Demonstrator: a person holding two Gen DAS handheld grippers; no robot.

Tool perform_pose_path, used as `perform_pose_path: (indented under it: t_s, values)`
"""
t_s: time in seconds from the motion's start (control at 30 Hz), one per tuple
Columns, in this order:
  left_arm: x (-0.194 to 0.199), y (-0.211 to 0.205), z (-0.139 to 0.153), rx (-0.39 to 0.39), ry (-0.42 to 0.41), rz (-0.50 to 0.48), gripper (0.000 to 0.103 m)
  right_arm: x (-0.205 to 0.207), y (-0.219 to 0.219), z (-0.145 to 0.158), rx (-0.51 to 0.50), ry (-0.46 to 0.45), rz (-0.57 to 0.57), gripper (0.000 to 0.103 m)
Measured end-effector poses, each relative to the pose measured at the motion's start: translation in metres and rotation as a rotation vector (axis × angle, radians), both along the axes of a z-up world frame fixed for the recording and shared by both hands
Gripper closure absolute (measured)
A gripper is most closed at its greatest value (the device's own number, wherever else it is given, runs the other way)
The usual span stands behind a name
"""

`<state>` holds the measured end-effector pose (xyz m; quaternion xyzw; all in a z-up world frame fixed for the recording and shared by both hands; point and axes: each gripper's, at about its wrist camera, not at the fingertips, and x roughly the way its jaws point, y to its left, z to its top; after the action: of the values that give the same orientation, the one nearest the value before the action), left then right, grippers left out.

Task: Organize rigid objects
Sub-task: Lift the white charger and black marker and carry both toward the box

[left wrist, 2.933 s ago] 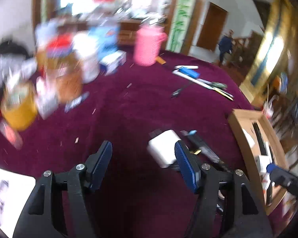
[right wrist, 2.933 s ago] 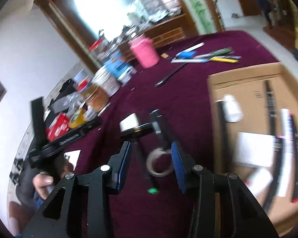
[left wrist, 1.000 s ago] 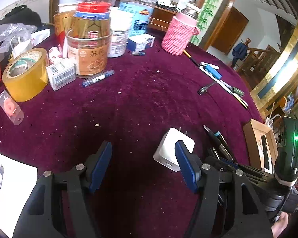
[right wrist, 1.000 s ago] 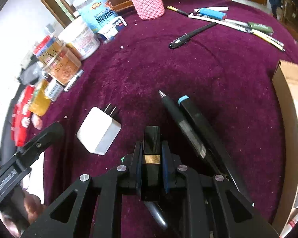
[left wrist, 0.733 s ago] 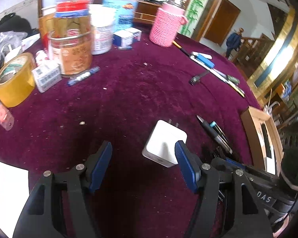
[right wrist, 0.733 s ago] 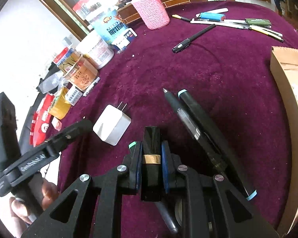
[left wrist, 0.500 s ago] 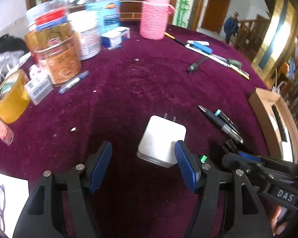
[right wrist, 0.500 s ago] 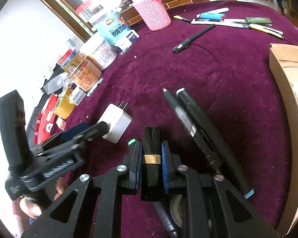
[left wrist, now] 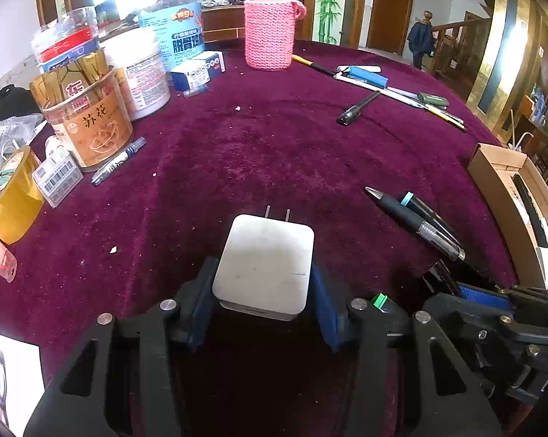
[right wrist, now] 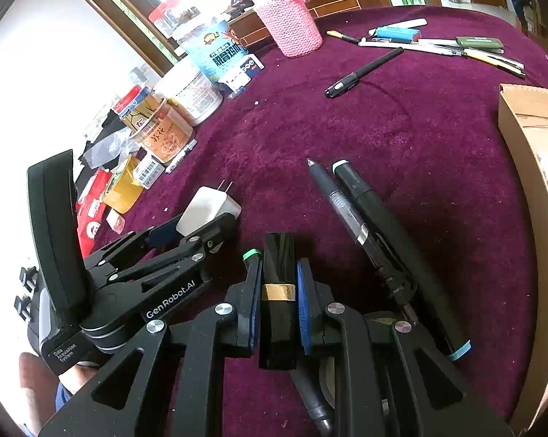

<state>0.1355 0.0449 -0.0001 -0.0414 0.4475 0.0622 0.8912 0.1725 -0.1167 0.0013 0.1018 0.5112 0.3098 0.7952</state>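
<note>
Left gripper (left wrist: 263,287) jaws closing around flat white plastic plug charger (left wrist: 265,266), prongs toward 12 o'clock. Right gripper (right wrist: 277,291) jaws clamped on glossy black gold-banded tube (right wrist: 278,295).

Left gripper (left wrist: 263,298) jaws closing around white plug adapter (left wrist: 265,264), prongs pointing 12 o'clock, on maroon tablecloth (left wrist: 255,145). Two black pens (left wrist: 416,218) at 3 o'clock; cardboard box (left wrist: 500,196) beyond; pink knitted-sleeve jar (left wrist: 270,29) at 12.

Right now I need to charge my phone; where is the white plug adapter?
The white plug adapter lies low and central in the left wrist view on the maroon cloth, between the closing jaws of the left gripper.
</note>
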Motion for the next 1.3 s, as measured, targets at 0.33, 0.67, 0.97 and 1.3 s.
perform_pose_path:
  t_s: [0.33, 0.67, 0.97, 1.3]
  values:
    - [-0.014, -0.004, 0.019, 0.033, -0.112, 0.006, 0.060, -0.003, -0.002, 0.009, 0.002, -0.052, -0.005, 0.088]
    - [-0.009, -0.003, 0.012, 0.012, -0.059, 0.004, 0.060, -0.001, 0.002, 0.006, -0.026, -0.038, -0.001, 0.088]
    - [-0.002, -0.003, -0.002, 0.007, 0.015, 0.006, 0.059, 0.000, 0.006, 0.000, -0.042, -0.018, 0.004, 0.088]
    - [-0.010, 0.000, 0.009, 0.017, -0.049, 0.034, 0.060, -0.003, 0.002, 0.006, -0.023, -0.047, -0.002, 0.088]
